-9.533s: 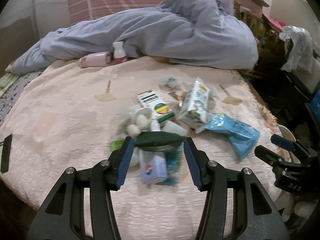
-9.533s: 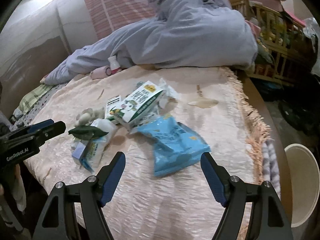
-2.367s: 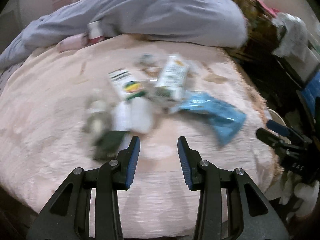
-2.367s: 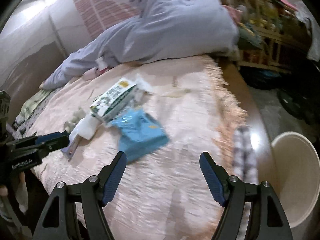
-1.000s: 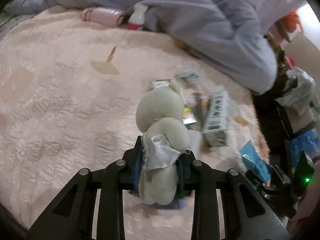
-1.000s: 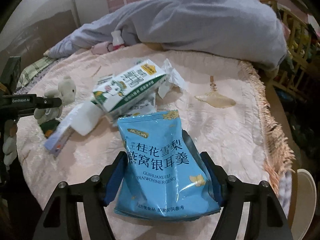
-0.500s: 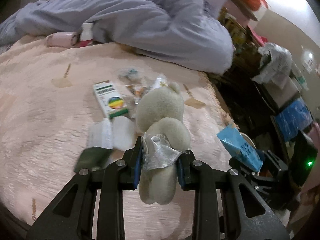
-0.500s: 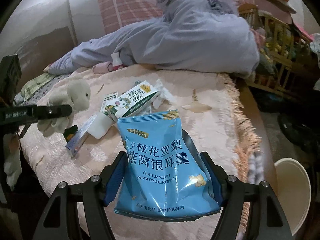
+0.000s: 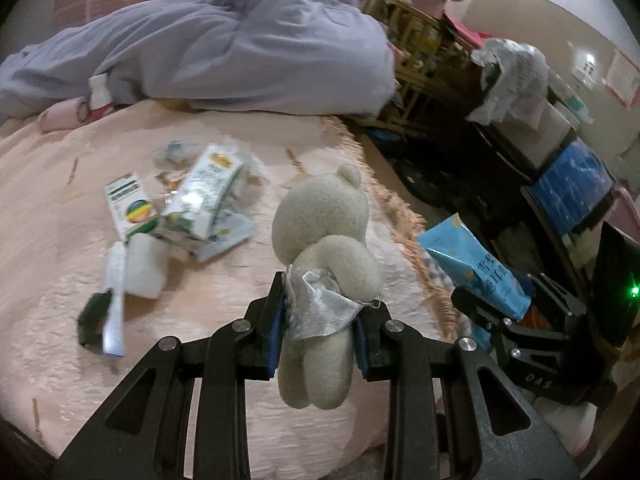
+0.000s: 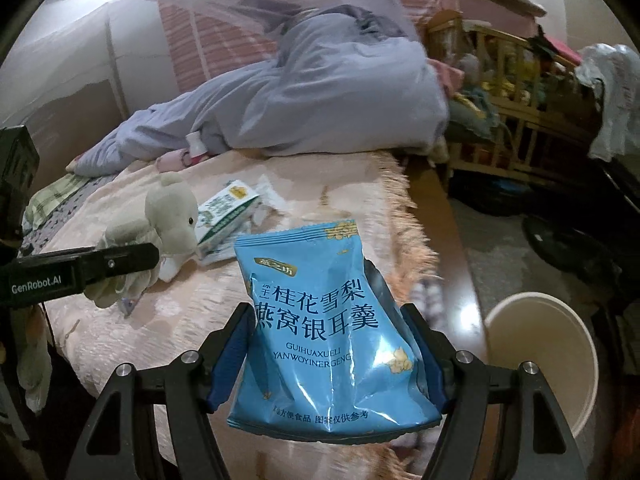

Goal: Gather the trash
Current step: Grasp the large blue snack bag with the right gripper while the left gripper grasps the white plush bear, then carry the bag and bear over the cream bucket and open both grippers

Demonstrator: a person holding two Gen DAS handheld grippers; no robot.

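Observation:
My left gripper (image 9: 320,320) is shut on a small beige plush bear (image 9: 324,240) with a silver cloth round its middle, held above the bed; it also shows in the right wrist view (image 10: 160,224). My right gripper (image 10: 326,320) is shut on a blue snack bag (image 10: 320,328), held up over the bed's right edge; the bag also shows in the left wrist view (image 9: 472,264). On the pink bedspread (image 9: 60,240) lie a green-white carton (image 9: 200,196), a small box (image 9: 130,204), a white packet (image 9: 144,264) and a dark green wrapper (image 9: 90,316).
A white bin (image 10: 548,356) stands on the floor right of the bed. A person in grey-lilac clothes (image 9: 224,48) lies across the bed's far side, with a pink bottle (image 9: 68,112) beside. A wooden crib (image 10: 504,100) and cluttered shelves (image 9: 560,128) stand at the right.
Both grippers have swung right towards the bed's edge with the bear and the blue bag; the bin looms larger in the right wrist view. Both grips are unchanged.

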